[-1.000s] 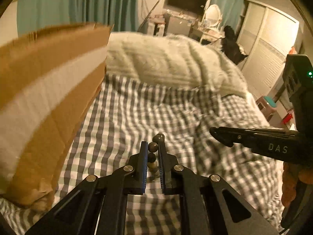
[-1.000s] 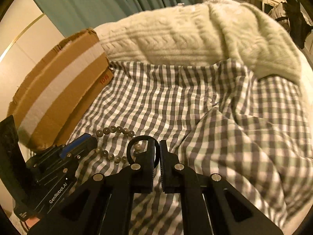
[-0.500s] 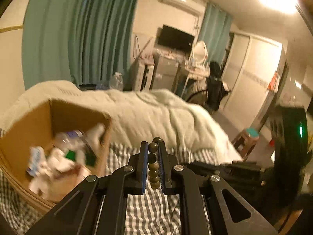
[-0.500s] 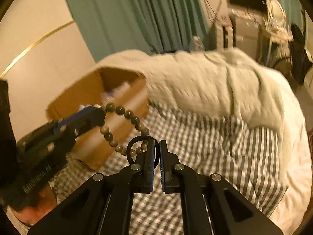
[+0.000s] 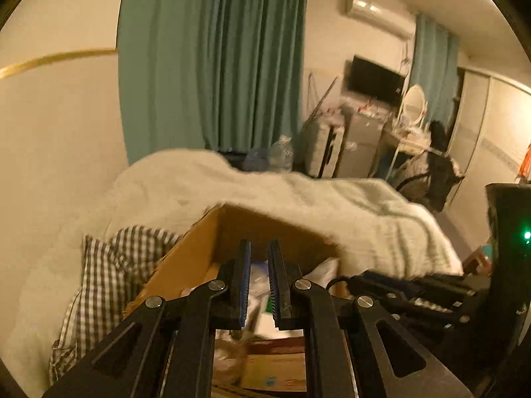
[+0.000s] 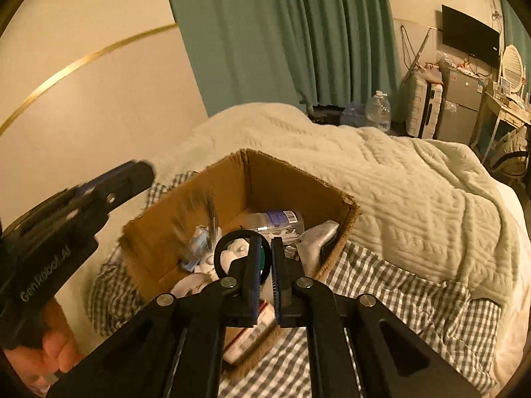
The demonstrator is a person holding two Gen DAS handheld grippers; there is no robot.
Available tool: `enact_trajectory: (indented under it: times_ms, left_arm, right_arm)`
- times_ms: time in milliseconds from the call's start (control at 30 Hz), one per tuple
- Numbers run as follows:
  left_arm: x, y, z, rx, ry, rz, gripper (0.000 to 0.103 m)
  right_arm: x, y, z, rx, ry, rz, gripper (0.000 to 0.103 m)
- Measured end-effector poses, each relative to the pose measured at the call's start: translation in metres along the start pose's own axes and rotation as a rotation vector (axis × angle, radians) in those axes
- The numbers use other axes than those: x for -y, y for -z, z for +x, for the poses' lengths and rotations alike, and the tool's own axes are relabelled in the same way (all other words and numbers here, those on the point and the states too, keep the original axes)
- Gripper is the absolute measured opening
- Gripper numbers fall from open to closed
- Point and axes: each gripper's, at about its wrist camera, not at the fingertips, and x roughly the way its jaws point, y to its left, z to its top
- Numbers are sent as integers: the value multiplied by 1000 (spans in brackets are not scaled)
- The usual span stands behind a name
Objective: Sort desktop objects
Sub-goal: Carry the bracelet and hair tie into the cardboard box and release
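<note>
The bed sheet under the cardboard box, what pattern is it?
Grey-and-white checked bed sheet; clearest in the right wrist view.

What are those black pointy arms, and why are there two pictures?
They are two grabber tools, one in each of a person's hands. Each tool carries a camera looking along its fingers, so each picture is one tool's view. The left gripper has a small gap with nothing in it. The right gripper has just been opening its jaws, with a black ring at their tips. Both hover over a cardboard box of odds and ends on a checked bedsheet.
</note>
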Motion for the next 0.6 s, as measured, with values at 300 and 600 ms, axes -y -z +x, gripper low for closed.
enact_trajectory:
  times_ms: [300, 600]
  left_arm:
    - [-10, 15, -6, 12, -42, 35, 80]
    - [33, 16, -81, 170, -104, 75, 103]
  right_arm:
    - [25, 17, -1, -15, 69, 36, 72]
    - [48, 33, -105, 146, 217, 113, 103]
